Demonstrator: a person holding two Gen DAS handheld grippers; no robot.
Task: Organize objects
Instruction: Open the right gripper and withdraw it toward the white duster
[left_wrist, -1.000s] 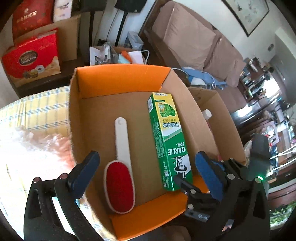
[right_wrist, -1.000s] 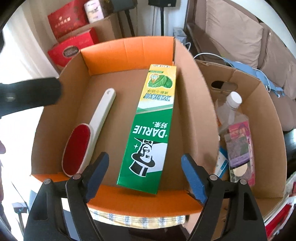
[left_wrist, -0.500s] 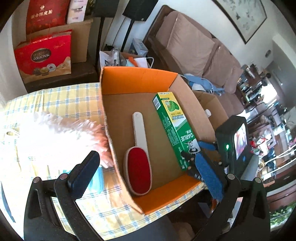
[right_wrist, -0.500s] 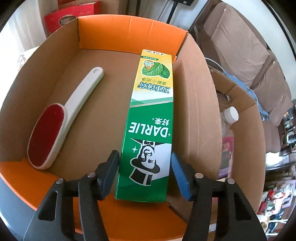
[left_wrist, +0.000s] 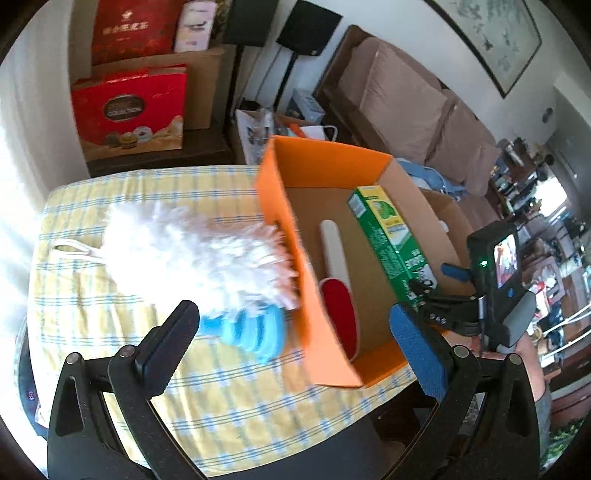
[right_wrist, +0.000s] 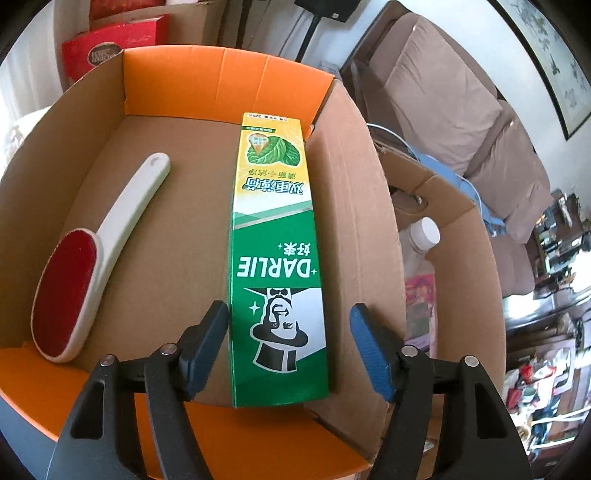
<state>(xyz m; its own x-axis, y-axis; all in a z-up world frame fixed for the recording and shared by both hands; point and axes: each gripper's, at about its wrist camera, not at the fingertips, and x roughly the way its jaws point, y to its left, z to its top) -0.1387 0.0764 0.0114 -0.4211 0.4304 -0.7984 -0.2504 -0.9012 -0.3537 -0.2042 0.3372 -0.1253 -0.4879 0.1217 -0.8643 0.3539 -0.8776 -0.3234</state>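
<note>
Toothpaste carton, a long green and yellow "DARLIE" pack of glossy printed card, lies flat on the floor of the cardboard box, close along the box's right wall, with the lint brush well to its left near the opposite wall. Over the last second the right gripper has come down into the box and now brackets the near end of the carton, its jaws apart, one blue pad beside each long edge, not clamped on it. The left gripper, also gaping and holding nothing, has pulled back out of the box to hover above the white duster outside the box's left wall. That suggests the carton has been set down or is being squared up, and the duster is likely next to be packed. The box is plain corrugated brown inside with smooth orange flaps; the brush has a hard white plastic handle and an oval red velvety pad; the duster is fluffy, soft fibre on a ribbed blue grip, lying on the yellow checked cloth over the desk.
</note>
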